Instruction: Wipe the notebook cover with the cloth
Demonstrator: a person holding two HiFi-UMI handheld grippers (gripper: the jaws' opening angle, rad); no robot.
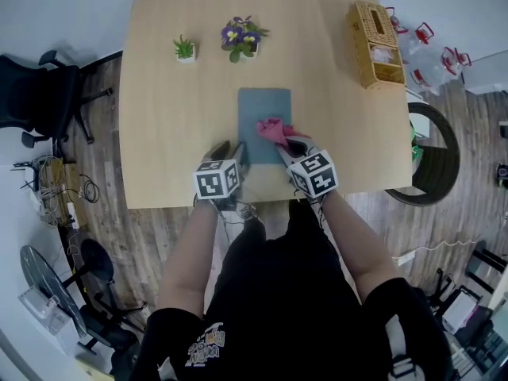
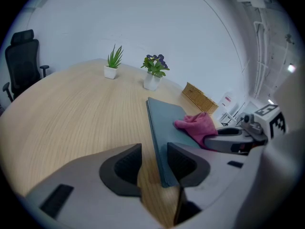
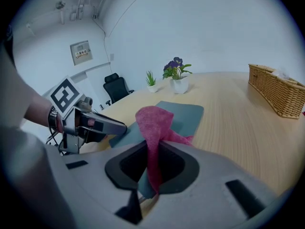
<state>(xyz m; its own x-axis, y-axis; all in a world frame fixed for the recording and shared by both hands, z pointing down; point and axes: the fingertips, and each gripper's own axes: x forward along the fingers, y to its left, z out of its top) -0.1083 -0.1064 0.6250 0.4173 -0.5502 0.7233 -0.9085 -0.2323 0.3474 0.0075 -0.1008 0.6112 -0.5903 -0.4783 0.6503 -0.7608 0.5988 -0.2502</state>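
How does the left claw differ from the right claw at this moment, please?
The left claw stands open, while the right claw is shut on the pink cloth. The left claw has the notebook's near left corner between its jaws; the right claw rests the cloth on the cover. Both point down at the notebook.

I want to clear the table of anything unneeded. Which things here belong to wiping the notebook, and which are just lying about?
Part of the job:
notebook
pink cloth, clamped in the right hand-held gripper
left hand-held gripper, open at the notebook's near corner

Just lying about:
small green plant
purple flower pot
wicker basket
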